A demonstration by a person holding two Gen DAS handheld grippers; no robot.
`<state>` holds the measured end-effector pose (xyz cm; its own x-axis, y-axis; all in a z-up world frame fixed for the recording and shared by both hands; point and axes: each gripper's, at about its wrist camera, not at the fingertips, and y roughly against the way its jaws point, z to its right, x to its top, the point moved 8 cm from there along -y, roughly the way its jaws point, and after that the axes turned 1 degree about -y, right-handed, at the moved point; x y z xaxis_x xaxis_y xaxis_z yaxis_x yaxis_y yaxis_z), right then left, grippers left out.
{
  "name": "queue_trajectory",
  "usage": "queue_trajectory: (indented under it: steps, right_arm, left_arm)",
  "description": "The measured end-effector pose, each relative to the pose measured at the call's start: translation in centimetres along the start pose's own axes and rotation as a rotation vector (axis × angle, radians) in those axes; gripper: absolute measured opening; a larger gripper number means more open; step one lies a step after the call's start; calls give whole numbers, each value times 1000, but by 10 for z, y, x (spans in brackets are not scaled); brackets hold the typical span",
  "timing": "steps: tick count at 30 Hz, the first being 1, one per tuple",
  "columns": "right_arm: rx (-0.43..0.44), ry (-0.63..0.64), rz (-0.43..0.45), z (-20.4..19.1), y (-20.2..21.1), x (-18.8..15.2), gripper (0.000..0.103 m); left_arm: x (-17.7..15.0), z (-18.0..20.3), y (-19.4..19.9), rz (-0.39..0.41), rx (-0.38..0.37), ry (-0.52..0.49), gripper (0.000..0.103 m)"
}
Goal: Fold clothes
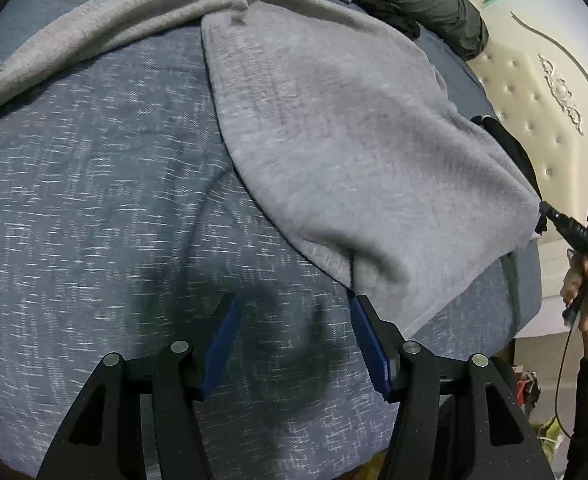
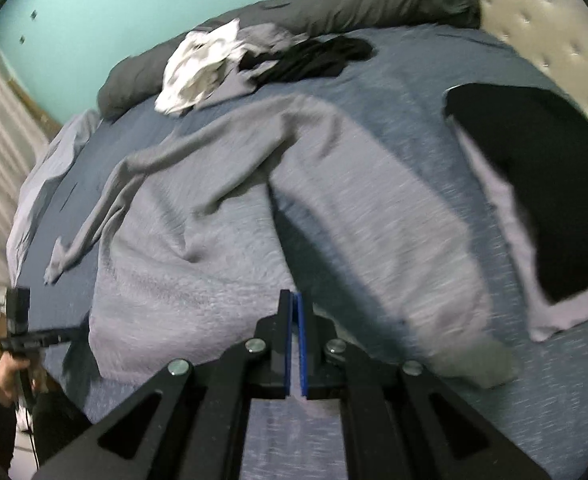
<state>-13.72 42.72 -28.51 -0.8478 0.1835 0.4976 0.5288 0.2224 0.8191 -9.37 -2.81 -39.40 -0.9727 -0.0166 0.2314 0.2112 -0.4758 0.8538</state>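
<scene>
A grey long-sleeved top [image 2: 230, 216] lies spread on the blue bed cover [image 2: 434, 92], one sleeve stretched to the left, another part running toward the lower right. In the left wrist view its grey body [image 1: 334, 152] lies just beyond my left gripper [image 1: 294, 304], which is open, its right fingertip touching the garment's near edge. My right gripper [image 2: 294, 300] is shut, hovering over the garment's lower part; whether cloth is pinched I cannot tell. In the left wrist view the right gripper [image 1: 544, 208] is at the garment's right corner.
A folded black garment on grey cloth [image 2: 534, 184] lies at right. White, grey and black clothes [image 2: 230, 60] pile at the far side before a dark bolster [image 2: 334, 4]. A tufted headboard [image 1: 534, 92] stands at right. The bed edge [image 1: 474, 344] drops near me.
</scene>
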Motion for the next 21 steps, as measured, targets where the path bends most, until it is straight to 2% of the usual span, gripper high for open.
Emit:
queue_trajectory:
  steps: [5, 7, 14, 16, 17, 18, 21]
  right_arm:
    - [-89, -44, 32, 24, 10, 11, 0]
    - [-98, -86, 43, 42, 14, 16, 0]
    - [-20, -93, -40, 46, -4, 0, 2]
    - [-25, -95, -77, 48, -15, -10, 12]
    - [-24, -92, -92, 48, -20, -14, 30]
    - [-18, -89, -105, 47, -25, -19, 40]
    - [-6, -77, -132, 42, -38, -29, 42]
  left_arm:
    - [3, 12, -14, -9, -35, -7, 65]
    - [5, 18, -24, -16, -38, -6, 65]
    - [7, 21, -48, -24, -52, 66, 65]
    - [10, 21, -52, -17, -72, 93, 65]
    - [11, 20, -53, -10, -83, 105, 65]
    - [12, 20, -54, -3, -95, 117, 65]
    - [11, 16, -53, 15, -116, 129, 64]
